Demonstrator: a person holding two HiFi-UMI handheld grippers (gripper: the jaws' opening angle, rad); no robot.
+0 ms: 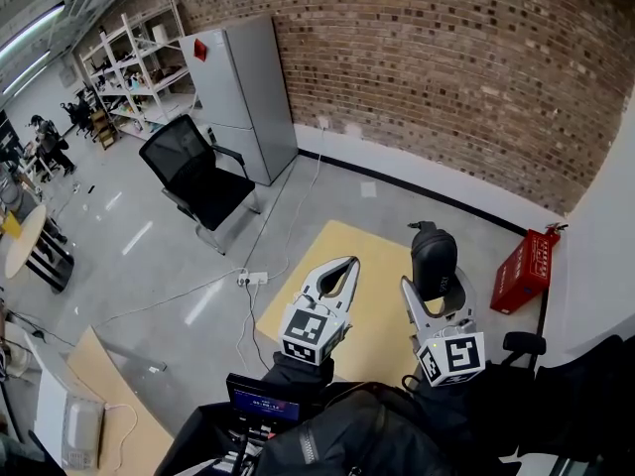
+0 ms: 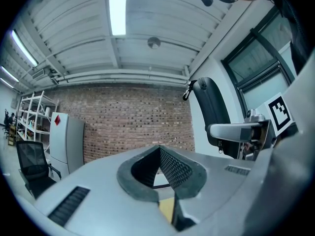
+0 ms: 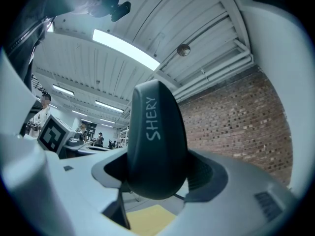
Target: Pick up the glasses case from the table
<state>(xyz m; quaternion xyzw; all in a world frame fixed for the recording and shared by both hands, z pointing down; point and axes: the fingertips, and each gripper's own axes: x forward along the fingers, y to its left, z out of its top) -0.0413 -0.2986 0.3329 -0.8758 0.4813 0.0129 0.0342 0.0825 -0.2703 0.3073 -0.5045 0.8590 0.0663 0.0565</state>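
A dark oval glasses case [image 1: 434, 258] stands upright between the jaws of my right gripper [image 1: 437, 288], which is shut on it, above the yellow tabletop [image 1: 375, 266]. In the right gripper view the case [image 3: 156, 141] fills the middle, with white lettering on its side, and the gripper [image 3: 157, 181] clamps its lower part. My left gripper [image 1: 345, 268] is held to the left of it, shut and empty, its jaws meeting at the tip [image 2: 159, 151]. The left gripper view also shows the case [image 2: 210, 107] off to its right.
A black office chair [image 1: 198, 177] and a grey fridge [image 1: 243, 97] stand on the floor to the far left. A red box [image 1: 524, 271] sits by the brick wall [image 1: 446, 58] at right. A power strip [image 1: 253, 279] with cables lies left of the table.
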